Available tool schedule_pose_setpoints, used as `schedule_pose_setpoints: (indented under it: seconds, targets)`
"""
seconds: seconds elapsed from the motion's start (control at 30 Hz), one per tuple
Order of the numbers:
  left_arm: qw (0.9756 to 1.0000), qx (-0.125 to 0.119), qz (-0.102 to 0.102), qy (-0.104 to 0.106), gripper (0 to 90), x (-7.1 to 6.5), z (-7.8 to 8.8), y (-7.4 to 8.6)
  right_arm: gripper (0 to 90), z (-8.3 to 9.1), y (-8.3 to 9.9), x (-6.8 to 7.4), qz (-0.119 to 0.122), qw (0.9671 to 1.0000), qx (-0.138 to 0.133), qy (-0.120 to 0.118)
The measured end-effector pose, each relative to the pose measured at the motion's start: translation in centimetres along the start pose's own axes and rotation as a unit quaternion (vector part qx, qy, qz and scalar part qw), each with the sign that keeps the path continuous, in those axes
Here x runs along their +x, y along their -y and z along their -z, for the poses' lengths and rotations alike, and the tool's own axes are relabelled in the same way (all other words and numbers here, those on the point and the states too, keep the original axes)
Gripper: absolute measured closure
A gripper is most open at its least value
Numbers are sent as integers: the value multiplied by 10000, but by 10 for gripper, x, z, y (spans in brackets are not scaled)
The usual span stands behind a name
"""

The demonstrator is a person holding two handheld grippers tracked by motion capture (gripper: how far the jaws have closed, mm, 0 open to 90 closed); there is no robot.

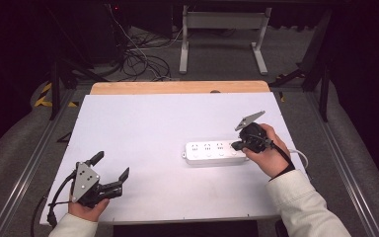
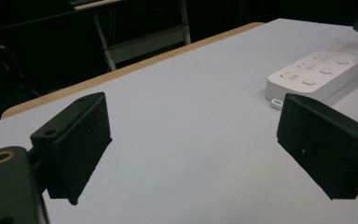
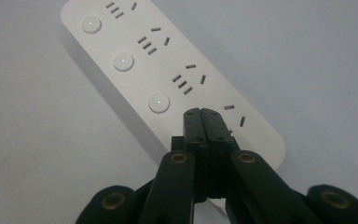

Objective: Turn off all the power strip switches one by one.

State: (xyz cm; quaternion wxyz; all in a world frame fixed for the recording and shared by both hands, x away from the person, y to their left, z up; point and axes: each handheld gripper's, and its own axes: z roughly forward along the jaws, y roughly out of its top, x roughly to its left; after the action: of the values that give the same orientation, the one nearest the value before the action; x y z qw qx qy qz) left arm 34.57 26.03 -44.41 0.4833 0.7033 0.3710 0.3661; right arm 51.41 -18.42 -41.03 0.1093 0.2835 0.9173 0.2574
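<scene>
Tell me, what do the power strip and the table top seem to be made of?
Power strip: probably white plastic, smooth, slightly glossy, with moulded round buttons and slots. Table top: a matte white sheet, material unclear, over what looks like wood, showing as a tan edge at the far side.

**One strip, four buttons, two tongs**

One white power strip (image 1: pixel 216 152) lies on one white counter (image 1: pixel 143 128). Along the strip run four socket groups and four round buttons; three buttons (image 3: pixel 123 61) show clearly in the right gripper view. Two tongs are present: the left tongs (image 1: pixel 112 169) well apart from the strip, the right tongs (image 1: pixel 237 145) over its end.
</scene>
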Motion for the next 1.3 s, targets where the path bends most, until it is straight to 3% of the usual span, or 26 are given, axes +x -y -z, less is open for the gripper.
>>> schedule_pose_setpoints:
  seconds: [0.2,0.6,0.93,1.3]
  targets:
    - [10000,-2,-6,0,103,0,0,0,900,-12,-1,-2,17,9996,283,-37]
    - [10000,-5,-6,1,104,0,0,0,900,-22,-2,-3,-14,9985,545,-40]
    - [10000,-8,-7,4,103,0,0,0,900,-24,-1,-2,41,9982,597,5]
    - [10000,-7,-23,-4,103,0,0,0,900,-25,1,-3,-125,9983,550,-146]
